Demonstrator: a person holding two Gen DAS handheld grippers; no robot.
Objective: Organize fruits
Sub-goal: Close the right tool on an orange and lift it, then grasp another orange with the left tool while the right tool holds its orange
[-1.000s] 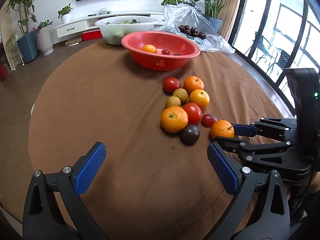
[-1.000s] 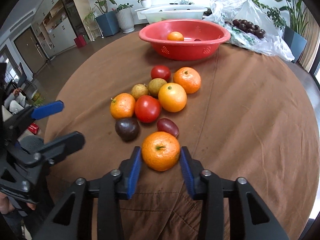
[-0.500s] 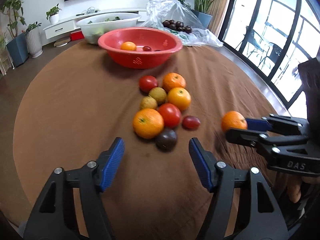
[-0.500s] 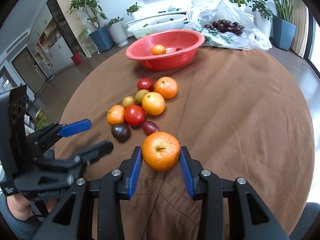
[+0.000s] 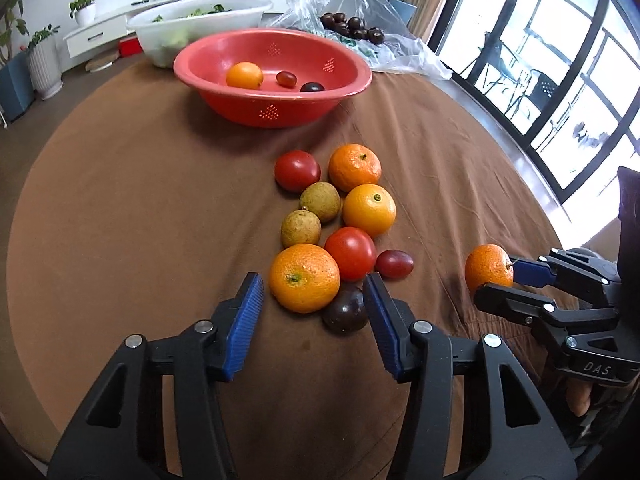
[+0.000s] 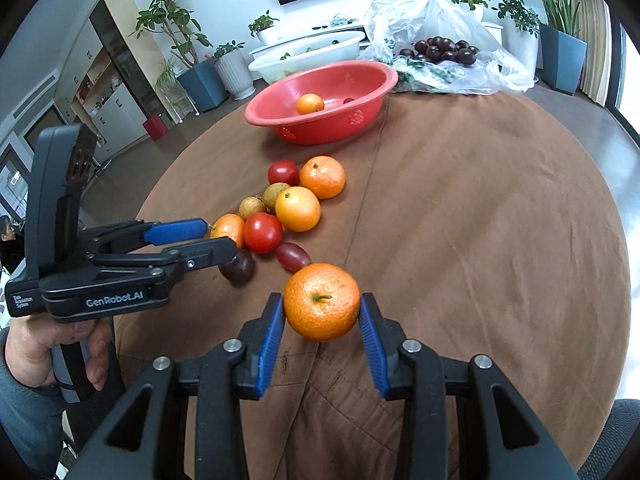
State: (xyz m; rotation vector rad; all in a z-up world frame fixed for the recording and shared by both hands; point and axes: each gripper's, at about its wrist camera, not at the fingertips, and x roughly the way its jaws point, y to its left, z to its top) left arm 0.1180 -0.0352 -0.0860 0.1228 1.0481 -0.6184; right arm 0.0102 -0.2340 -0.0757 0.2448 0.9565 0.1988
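My right gripper [image 6: 322,330] is shut on a mandarin [image 6: 321,301] and holds it above the brown tablecloth; it also shows in the left wrist view [image 5: 489,268]. My left gripper [image 5: 314,312] is open, its pads on either side of a large orange [image 5: 304,277] and a dark passion fruit [image 5: 345,312] at the near end of the fruit pile. The pile also holds tomatoes [image 5: 350,253], oranges [image 5: 369,210], longans [image 5: 301,228] and a red grape [image 5: 394,264]. A red bowl [image 5: 340,96] at the back holds an orange [image 5: 244,75] and two small fruits.
A white basin [image 5: 192,24] with greens stands behind the red bowl. A clear plastic bag [image 5: 360,8] with dark fruits lies at the back right. The round table's edge [image 5: 532,200] curves along the right, by the windows.
My left gripper moved forward and narrowed around the large orange. My right gripper lifted the mandarin off the cloth and drew it right, away from the pile.
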